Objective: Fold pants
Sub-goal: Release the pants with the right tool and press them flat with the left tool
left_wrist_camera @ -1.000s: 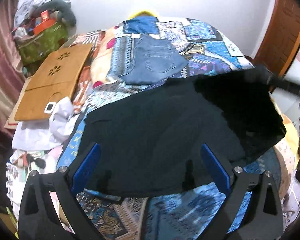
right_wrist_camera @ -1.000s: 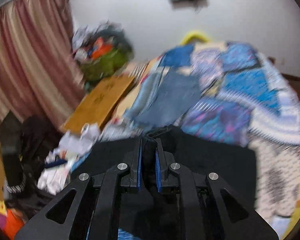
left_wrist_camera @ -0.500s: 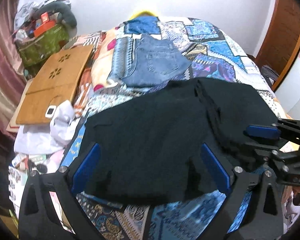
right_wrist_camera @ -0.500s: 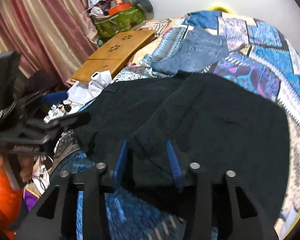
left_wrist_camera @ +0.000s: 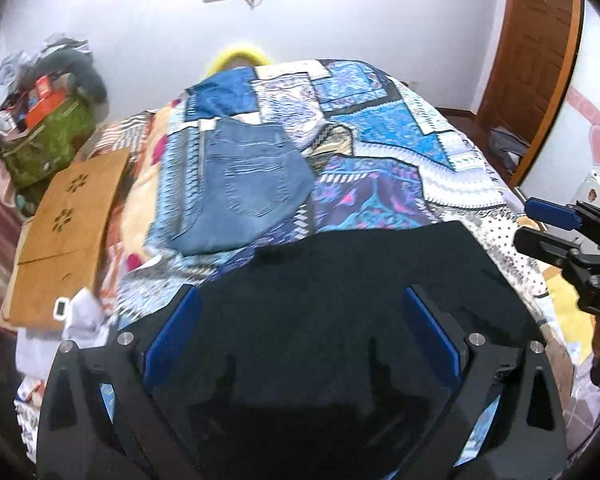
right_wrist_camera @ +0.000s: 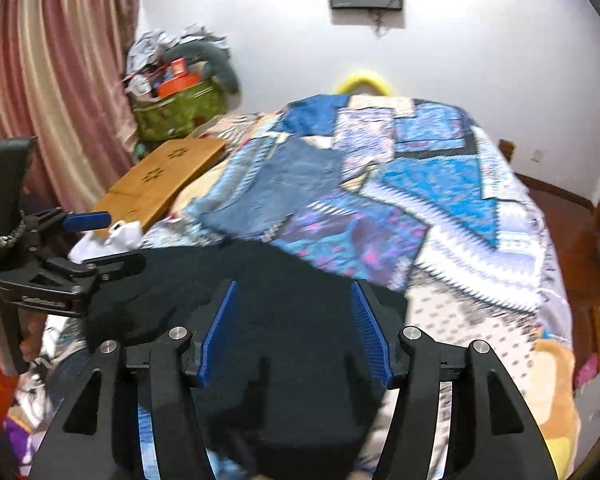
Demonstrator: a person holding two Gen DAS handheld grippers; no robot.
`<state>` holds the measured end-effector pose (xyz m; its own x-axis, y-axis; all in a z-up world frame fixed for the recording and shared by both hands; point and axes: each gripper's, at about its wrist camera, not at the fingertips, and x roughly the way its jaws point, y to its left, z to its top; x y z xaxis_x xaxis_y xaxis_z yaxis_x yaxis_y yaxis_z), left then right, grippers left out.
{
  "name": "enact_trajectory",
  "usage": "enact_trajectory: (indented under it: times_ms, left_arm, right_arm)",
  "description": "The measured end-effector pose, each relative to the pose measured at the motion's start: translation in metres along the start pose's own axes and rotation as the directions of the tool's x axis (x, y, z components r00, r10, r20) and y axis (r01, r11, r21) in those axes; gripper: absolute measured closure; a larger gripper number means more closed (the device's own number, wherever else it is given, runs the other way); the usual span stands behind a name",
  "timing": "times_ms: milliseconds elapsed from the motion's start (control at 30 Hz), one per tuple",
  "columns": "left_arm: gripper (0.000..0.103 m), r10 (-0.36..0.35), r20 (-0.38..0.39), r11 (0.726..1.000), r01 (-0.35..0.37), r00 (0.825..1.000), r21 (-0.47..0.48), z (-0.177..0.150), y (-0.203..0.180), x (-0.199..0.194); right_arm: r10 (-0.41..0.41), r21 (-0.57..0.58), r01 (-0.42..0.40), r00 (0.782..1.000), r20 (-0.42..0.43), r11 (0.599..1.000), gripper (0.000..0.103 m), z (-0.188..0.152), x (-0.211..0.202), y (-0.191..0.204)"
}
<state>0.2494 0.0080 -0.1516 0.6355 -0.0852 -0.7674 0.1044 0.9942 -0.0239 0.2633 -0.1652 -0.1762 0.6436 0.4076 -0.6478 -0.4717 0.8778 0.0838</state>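
The black pants point(left_wrist_camera: 340, 280) lie folded flat at the near end of the bed, also in the right wrist view point(right_wrist_camera: 284, 288). My left gripper point(left_wrist_camera: 302, 300) is open and empty just above their near edge; it shows from the side in the right wrist view point(right_wrist_camera: 96, 240). My right gripper point(right_wrist_camera: 294, 292) is open and empty over the pants' right part; it shows at the right edge of the left wrist view point(left_wrist_camera: 540, 224), off the cloth.
Folded blue jeans point(left_wrist_camera: 244, 188) lie further up on the patchwork bedspread point(left_wrist_camera: 400, 148). A wooden lap desk point(left_wrist_camera: 64, 220) and white cloth point(left_wrist_camera: 80, 316) sit at the bed's left side. A green bag pile point(left_wrist_camera: 48, 128), curtain point(right_wrist_camera: 40, 80) and wooden door point(left_wrist_camera: 536, 60) surround.
My right gripper let go of the pants, opened wide and drew back to the right. The pants settled into a folded shape. My left gripper rose a little.
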Motion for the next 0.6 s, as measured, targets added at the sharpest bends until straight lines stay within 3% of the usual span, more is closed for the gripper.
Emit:
enact_trajectory:
  times_ms: [267,433,500,600]
  left_arm:
    - [0.002,-0.030,-0.109,0.997,0.037,0.994,0.064,0.012,-0.029,0.061]
    - [0.002,0.008,-0.182,0.989,0.020,0.983,0.149,0.002,-0.045,0.094]
    - [0.002,0.021,-0.200,0.985,0.014,0.979,0.175,-0.004,-0.048,0.101]
    - [0.002,0.010,-0.197,0.983,0.027,0.980,0.183,-0.009,-0.047,0.100]
  right_arm:
    - [0.029,0.028,-0.026,0.994,-0.109,0.999,0.049,-0.015,0.045,-0.029]
    - [0.044,0.035,-0.038,0.980,-0.193,0.999,0.049,-0.028,0.074,-0.038]
    - [0.051,0.037,-0.044,0.968,-0.244,0.998,0.049,-0.033,0.082,-0.041]
    - [0.066,0.062,-0.052,0.965,-0.254,0.997,0.046,-0.041,0.079,-0.047]
